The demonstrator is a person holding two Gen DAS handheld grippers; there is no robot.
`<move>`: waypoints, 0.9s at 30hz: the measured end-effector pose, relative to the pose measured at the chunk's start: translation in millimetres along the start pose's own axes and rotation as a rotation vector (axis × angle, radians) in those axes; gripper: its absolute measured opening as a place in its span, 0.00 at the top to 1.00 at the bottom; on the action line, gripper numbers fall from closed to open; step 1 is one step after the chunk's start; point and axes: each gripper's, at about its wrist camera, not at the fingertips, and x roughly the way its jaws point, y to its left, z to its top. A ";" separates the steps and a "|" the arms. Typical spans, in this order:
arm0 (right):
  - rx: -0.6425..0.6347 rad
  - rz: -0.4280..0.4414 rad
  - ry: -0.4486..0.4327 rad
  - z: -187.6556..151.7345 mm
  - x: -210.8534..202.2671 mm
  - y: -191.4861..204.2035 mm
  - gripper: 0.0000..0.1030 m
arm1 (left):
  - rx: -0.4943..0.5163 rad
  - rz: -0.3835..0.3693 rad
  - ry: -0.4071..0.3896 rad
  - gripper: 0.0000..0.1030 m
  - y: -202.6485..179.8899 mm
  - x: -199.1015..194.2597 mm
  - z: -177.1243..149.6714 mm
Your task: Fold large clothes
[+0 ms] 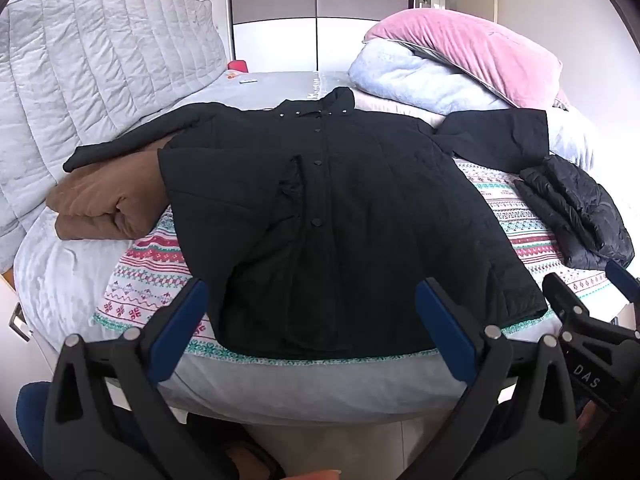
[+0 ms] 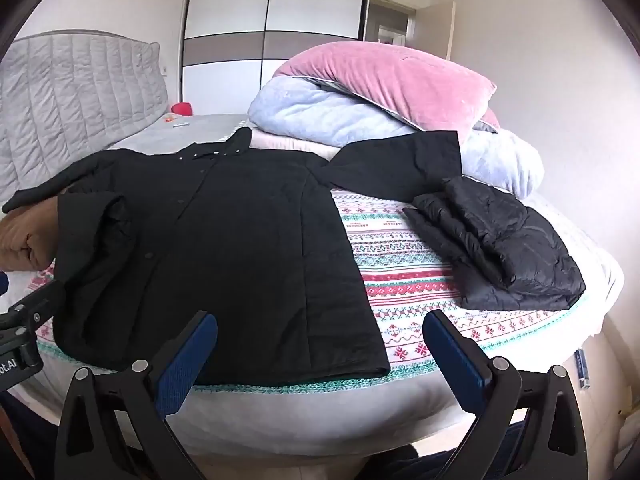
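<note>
1. Both grippers, left point(image 1: 310, 314) and right point(image 2: 320, 344), hover wide apart at the bed's point(image 2: 280, 404) near edge, holding nothing.
2. Black coat point(image 1: 320, 208) lies spread on the patterned blanket point(image 2: 400, 280).
3. Puffer jacket point(image 2: 504, 248) lies folded beside it; pillows point(image 2: 380, 84) behind.

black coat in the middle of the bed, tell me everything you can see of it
The black coat lies flat, front up, collar toward the far side and hem at the near edge of the bed. It looks like matte, lightly quilted fabric, with dark buttons down the front placket and small metal snaps at the collar. It rests on a patterned blanket. One sleeve drapes over folded brown bedding; the other stretches toward the pale blue duvet. One front panel bunches slightly. Neither gripper touches it.
</note>
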 end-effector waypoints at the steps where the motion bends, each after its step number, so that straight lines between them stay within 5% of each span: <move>1: -0.001 -0.004 -0.003 0.1 -0.5 -0.1 0.00 | 0.002 0.001 0.000 0.00 -0.9 -0.9 -1.9; 12: -0.017 -0.028 -0.008 3.2 -8.1 -3.2 0.00 | 0.005 0.032 -0.011 0.00 -53.4 -16.4 -34.8; 27: 0.011 -0.014 -0.030 0.0 -0.5 -2.0 0.00 | 0.000 0.043 -0.013 0.00 -68.3 -15.3 -39.5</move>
